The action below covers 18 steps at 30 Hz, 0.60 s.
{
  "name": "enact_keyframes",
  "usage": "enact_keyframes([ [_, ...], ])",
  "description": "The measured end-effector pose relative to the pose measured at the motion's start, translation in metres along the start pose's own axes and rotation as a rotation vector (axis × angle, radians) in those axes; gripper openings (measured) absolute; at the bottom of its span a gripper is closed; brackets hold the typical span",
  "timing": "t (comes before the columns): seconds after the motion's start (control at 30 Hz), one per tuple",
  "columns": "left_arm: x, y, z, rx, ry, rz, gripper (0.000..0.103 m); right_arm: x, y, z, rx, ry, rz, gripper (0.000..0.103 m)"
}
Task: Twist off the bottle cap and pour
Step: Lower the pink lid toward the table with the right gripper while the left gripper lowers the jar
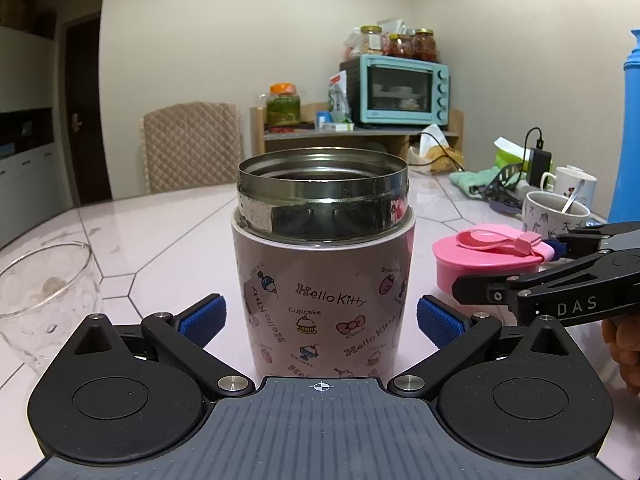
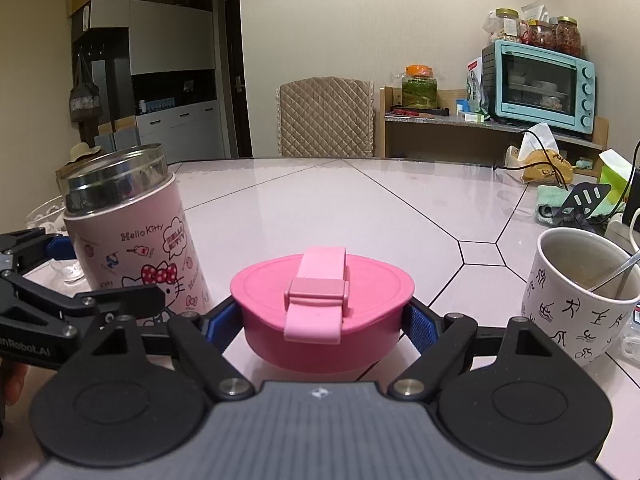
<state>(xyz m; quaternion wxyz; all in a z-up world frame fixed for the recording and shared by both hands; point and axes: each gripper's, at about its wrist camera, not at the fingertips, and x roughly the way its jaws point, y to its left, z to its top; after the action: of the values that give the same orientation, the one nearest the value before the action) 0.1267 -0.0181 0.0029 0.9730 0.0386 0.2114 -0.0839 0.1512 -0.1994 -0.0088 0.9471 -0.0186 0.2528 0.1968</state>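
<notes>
A pink Hello Kitty flask [image 1: 324,304] stands upright on the table with its steel mouth uncovered. My left gripper [image 1: 320,322] is open around the flask's lower body, and a small gap shows between each blue pad [image 1: 202,320] and the wall. In the right wrist view the flask [image 2: 136,248] is at the left, with the left gripper [image 2: 104,272] straddling it. The pink cap [image 2: 320,304], its strap on top, sits between my right gripper's [image 2: 322,322] pads, which press on both its sides. The cap [image 1: 488,256] is to the right of the flask, low over the table.
An empty clear glass [image 1: 44,296] stands left of the flask. A white mug with a spoon [image 2: 580,296] stands right of the cap, with another mug, a cloth and a charger behind it. A blue thermos [image 1: 628,128] rises at the far right. A chair, a shelf and a teal oven are beyond the table [image 2: 340,208].
</notes>
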Motion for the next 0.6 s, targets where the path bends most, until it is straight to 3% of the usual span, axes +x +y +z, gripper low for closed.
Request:
enact_keyframes([
  [0.6,0.002,-0.002,-0.001,0.018,0.027,0.009,0.103,0.004,0.011,0.0,-0.013,0.053,-0.005,0.085],
])
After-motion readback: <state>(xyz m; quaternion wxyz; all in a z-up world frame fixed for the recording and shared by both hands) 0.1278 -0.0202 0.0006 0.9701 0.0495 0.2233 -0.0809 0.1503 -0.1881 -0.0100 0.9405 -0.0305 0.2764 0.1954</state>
